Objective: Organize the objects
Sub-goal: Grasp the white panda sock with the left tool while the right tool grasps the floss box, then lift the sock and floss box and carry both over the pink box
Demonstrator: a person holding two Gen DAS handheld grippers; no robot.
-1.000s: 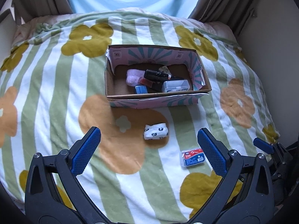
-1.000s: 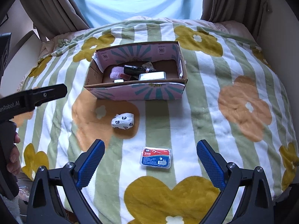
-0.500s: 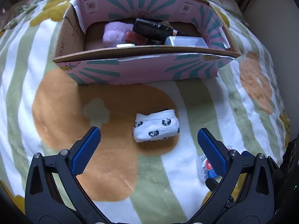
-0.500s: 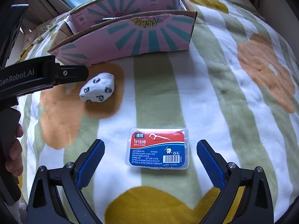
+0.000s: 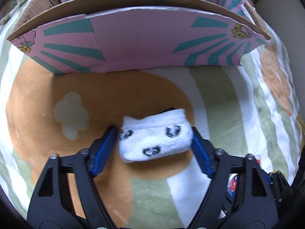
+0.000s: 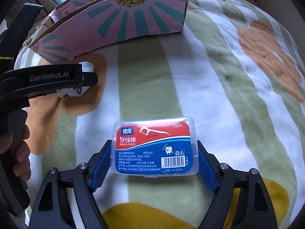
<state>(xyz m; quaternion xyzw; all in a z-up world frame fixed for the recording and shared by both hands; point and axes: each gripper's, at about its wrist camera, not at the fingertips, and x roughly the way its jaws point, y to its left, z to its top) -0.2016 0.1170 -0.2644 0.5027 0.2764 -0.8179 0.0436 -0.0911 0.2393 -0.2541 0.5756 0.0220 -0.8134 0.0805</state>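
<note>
Closing in from wide spread, left gripper [image 5: 154, 143] pinches the sock [image 5: 155, 138], right gripper [image 6: 153, 160] the floss box [image 6: 154, 146]; both look ready for lifting into the far carton [image 6: 118, 19].

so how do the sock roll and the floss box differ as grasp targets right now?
The sock roll is soft, white with black prints; the floss box is rigid clear plastic, flat, red-and-blue labelled. The sock sits between the left gripper pads, the box between the right gripper pads. Both lie on the blanket, before the cardboard box.
</note>
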